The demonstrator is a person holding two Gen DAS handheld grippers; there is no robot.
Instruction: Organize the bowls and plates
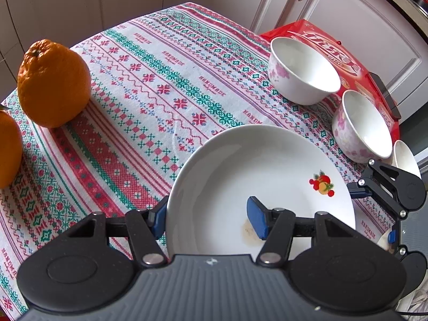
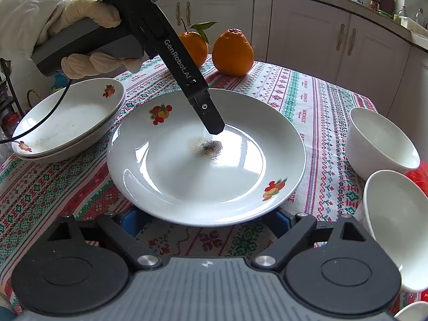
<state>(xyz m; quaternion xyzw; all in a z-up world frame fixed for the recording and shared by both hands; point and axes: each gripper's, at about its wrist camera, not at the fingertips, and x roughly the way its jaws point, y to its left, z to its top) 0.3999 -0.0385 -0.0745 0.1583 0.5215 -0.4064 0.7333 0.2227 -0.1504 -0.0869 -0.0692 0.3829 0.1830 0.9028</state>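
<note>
A white deep plate [image 1: 240, 165] with fruit prints lies in front of me, a brown stain at its middle. My left gripper [image 1: 207, 220] is shut on its wall: one blue pad sits inside, the other outside under the rim. From the right wrist view, the inner finger [image 2: 211, 123] reaches over the far rim of the plate [image 2: 187, 176]. My right gripper [image 2: 204, 219] is open, its pads spread wide and partly hidden below the near rim. Two stacked plates [image 2: 67, 117] stand left. White flowered bowls [image 1: 302, 69] [image 1: 361, 125] stand right.
Two oranges [image 2: 232, 53] [image 2: 194, 45] sit at the far side of the patterned tablecloth [image 1: 160, 93]. A red box [image 1: 321, 34] lies behind the bowls. A gloved hand [image 2: 88, 13] holds the left gripper. Kitchen cabinets [image 2: 347, 40] ring the table.
</note>
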